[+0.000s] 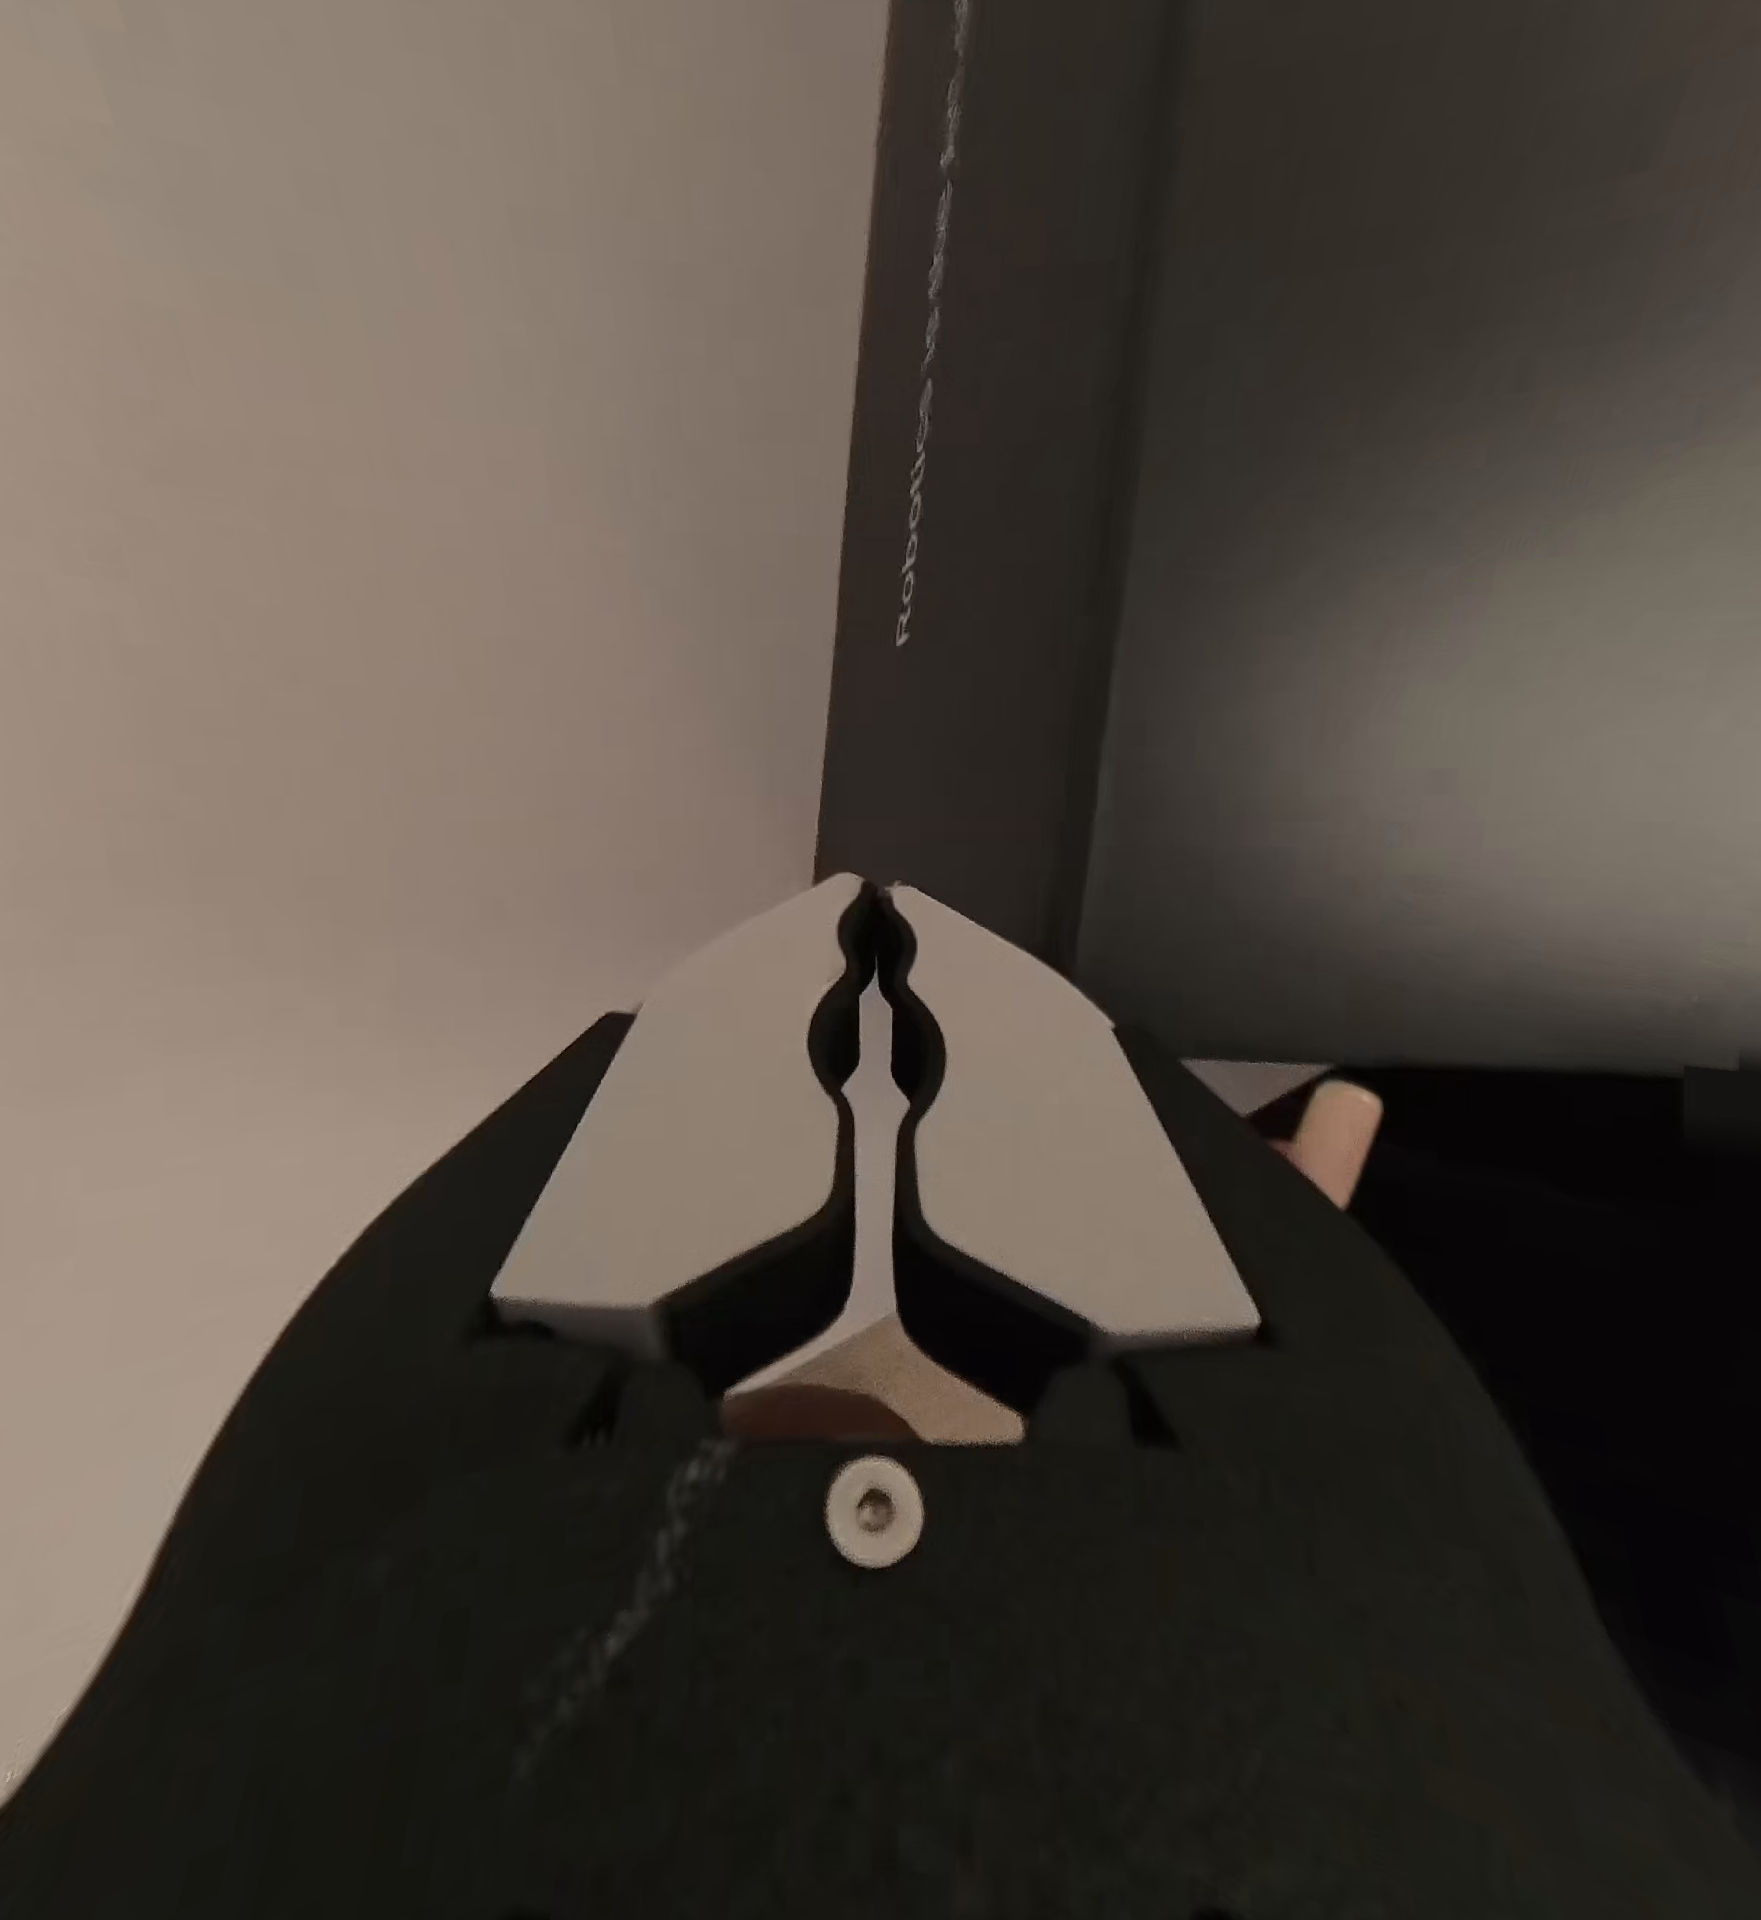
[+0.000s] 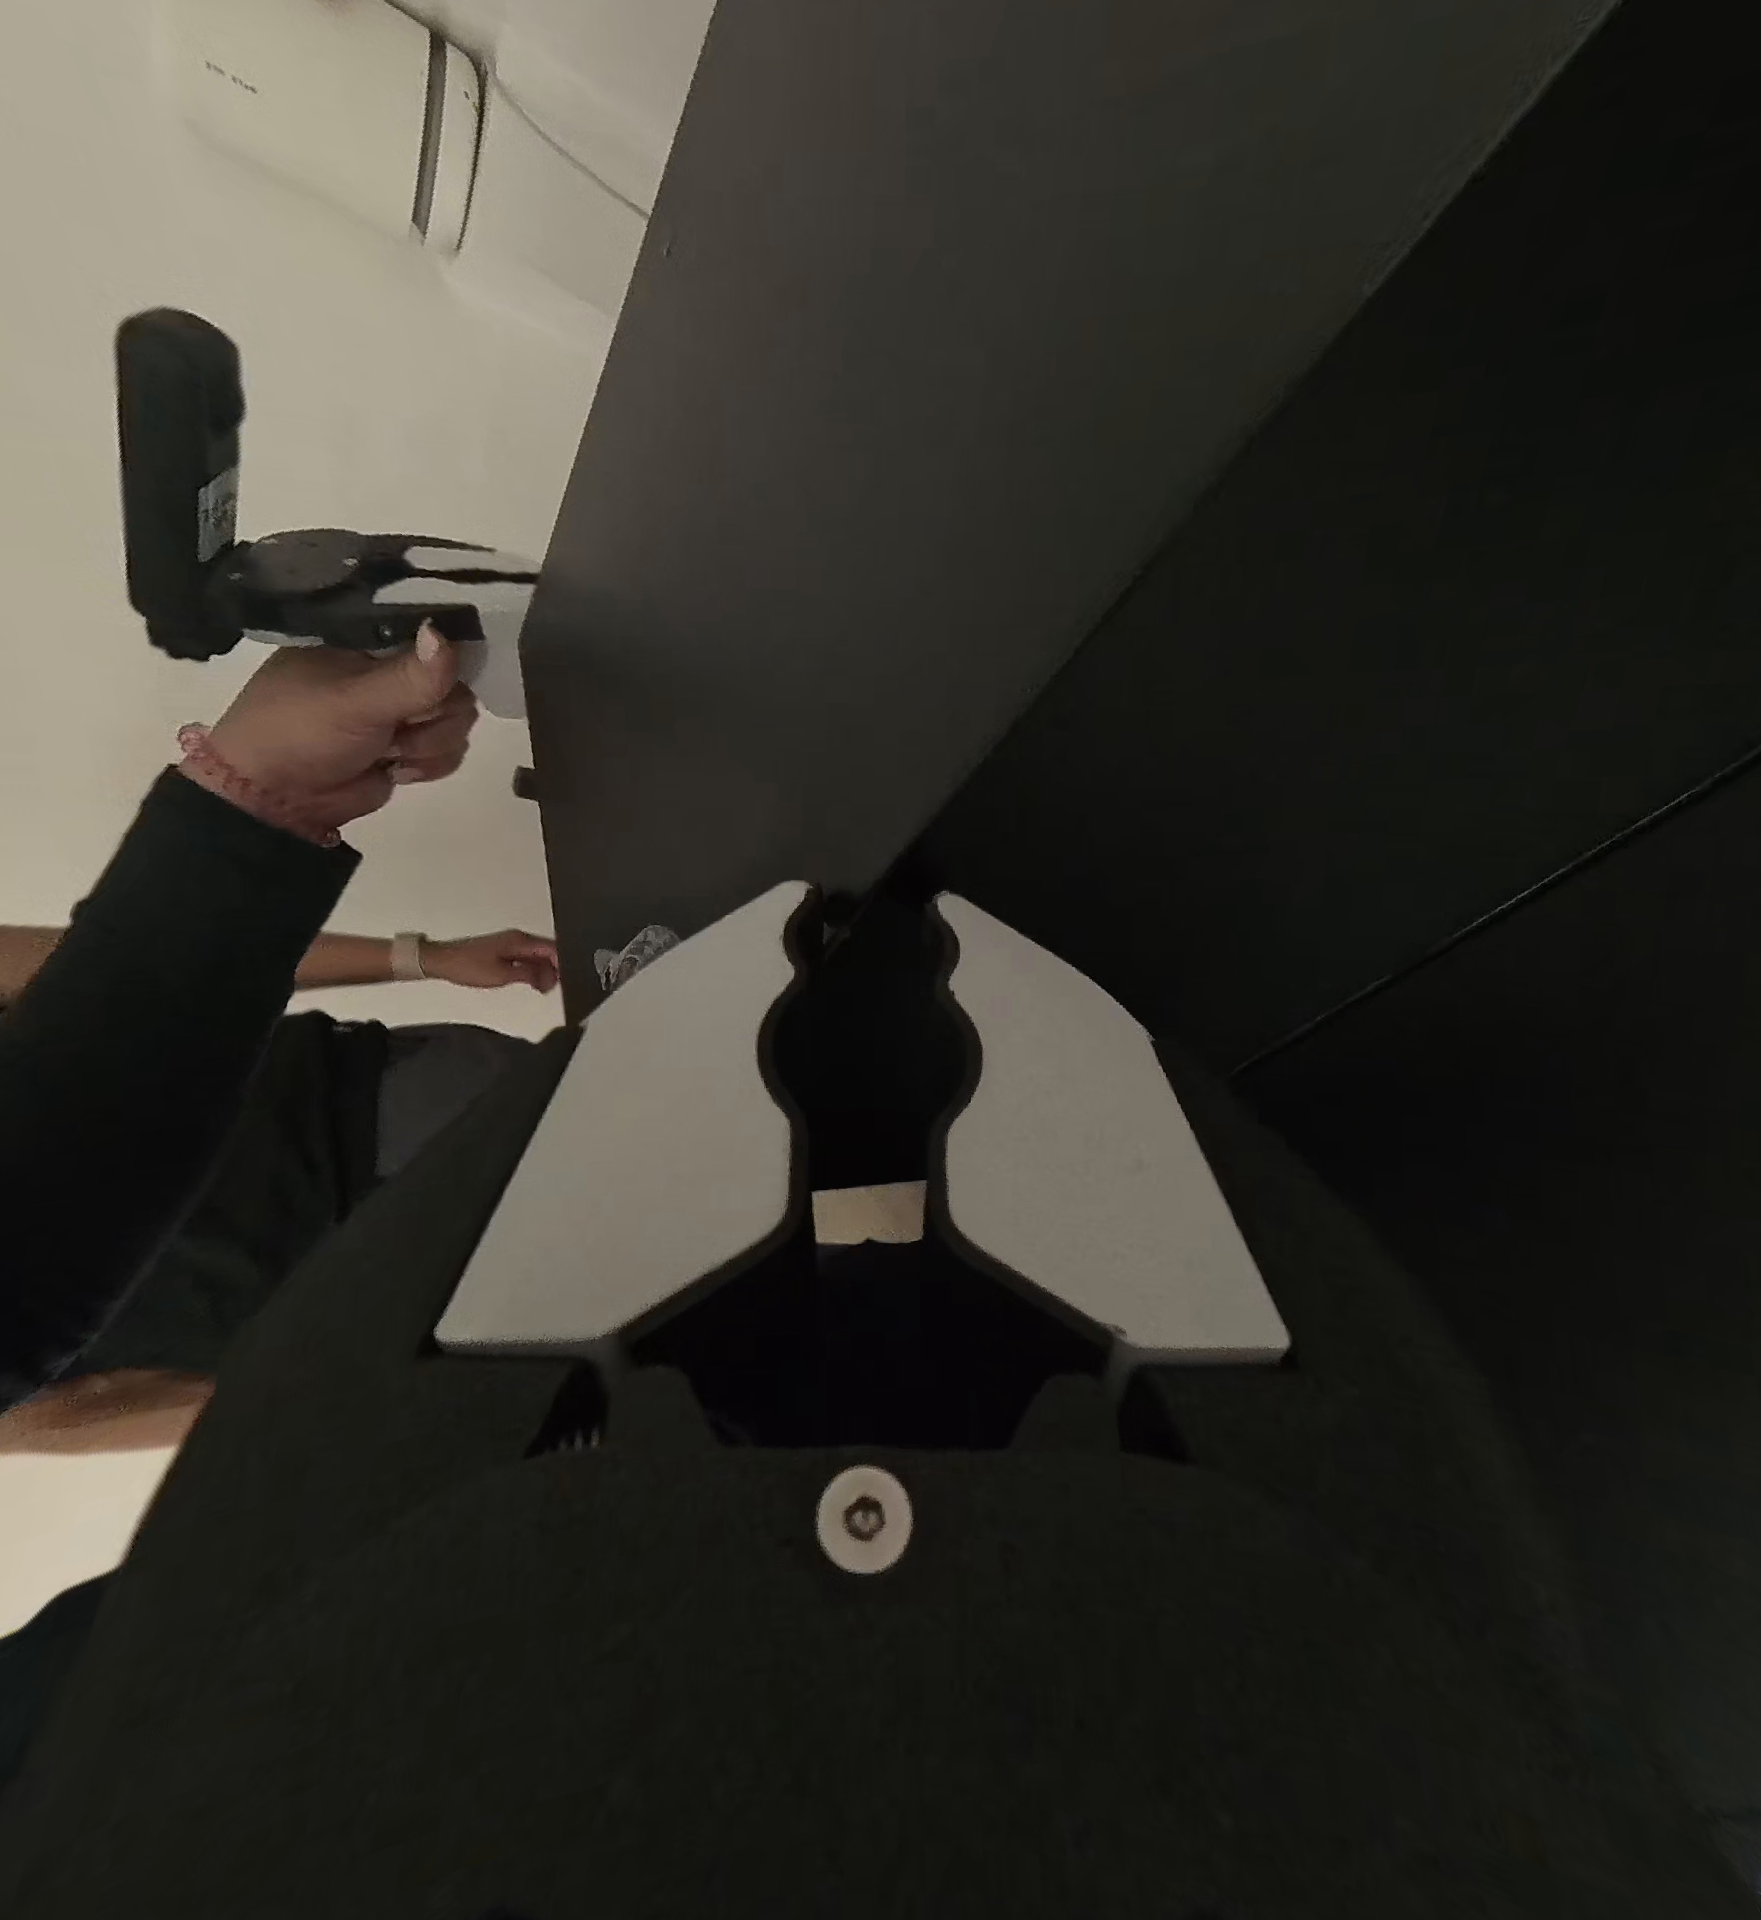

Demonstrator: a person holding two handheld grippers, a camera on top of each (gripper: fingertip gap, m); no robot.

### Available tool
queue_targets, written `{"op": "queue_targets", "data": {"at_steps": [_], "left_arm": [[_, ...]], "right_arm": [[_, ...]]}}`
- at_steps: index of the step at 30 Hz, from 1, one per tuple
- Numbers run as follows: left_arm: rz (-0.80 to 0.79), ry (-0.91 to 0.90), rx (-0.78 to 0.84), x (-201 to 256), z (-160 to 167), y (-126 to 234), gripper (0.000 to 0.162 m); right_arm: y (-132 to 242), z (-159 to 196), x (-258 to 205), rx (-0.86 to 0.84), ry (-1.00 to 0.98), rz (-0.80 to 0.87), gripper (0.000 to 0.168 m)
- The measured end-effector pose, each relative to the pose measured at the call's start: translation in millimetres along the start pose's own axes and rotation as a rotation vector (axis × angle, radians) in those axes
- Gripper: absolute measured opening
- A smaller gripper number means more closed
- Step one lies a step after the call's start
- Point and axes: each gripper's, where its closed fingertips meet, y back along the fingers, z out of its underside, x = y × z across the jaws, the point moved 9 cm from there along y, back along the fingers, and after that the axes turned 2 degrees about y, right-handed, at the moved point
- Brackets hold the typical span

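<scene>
A large dark grey box point(image 1: 980, 520) stands upright against a pale wall, with a line of pale writing down its narrow side. My left gripper point(image 1: 874, 888) is shut, with its tips at the lower left corner of that side. In the right wrist view the box point(image 2: 959, 468) fills the upper right. My right gripper point(image 2: 871, 899) has its white fingers point(image 2: 668, 1122) set apart, with the box's black lower edge filling the gap between them. My left gripper also shows in the right wrist view point(image 2: 528, 571), held by a hand point(image 2: 356, 727) with its tips against the box's left edge.
A second person's forearm with a pale wristwatch point(image 2: 408, 954) reaches toward the box's lower left. A pale wall point(image 1: 336, 520) lies behind. A white fixture point(image 2: 450, 135) sits on the pale surface at the top left. A fingertip point(image 1: 1338, 1132) shows right of my left gripper.
</scene>
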Motion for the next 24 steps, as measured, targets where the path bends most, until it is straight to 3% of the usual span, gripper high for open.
{"op": "queue_targets", "data": {"at_steps": [1, 9, 13, 17, 24], "left_arm": [[-0.011, -0.027, -0.009, -1.2, 2.1, -3.9, 0.000], [0.158, -0.250, 0.166, -9.8, 5.5, -14.5, 0.000], [0.154, -0.426, 0.197, -18.0, -0.6, -30.5, 0.000], [0.337, -0.454, 0.275, -20.1, -6.0, -42.2, 0.000], [0.423, -0.560, 0.302, -19.3, -4.2, -40.5, 0.000]], "right_arm": [[0.2, -0.7, -0.2, -0.009, 0.009, 0.003, 0.018], [0.7, -6.0, -2.3, -0.060, 0.043, 0.032, 0.017], [10.6, -12.0, 0.5, 0.041, -0.047, 0.054, 0.004], [8.8, -17.6, 4.4, 0.042, -0.152, 0.020, 0.015], [11.1, -20.4, 5.3, 0.005, -0.087, 0.085, 0.007]]}}
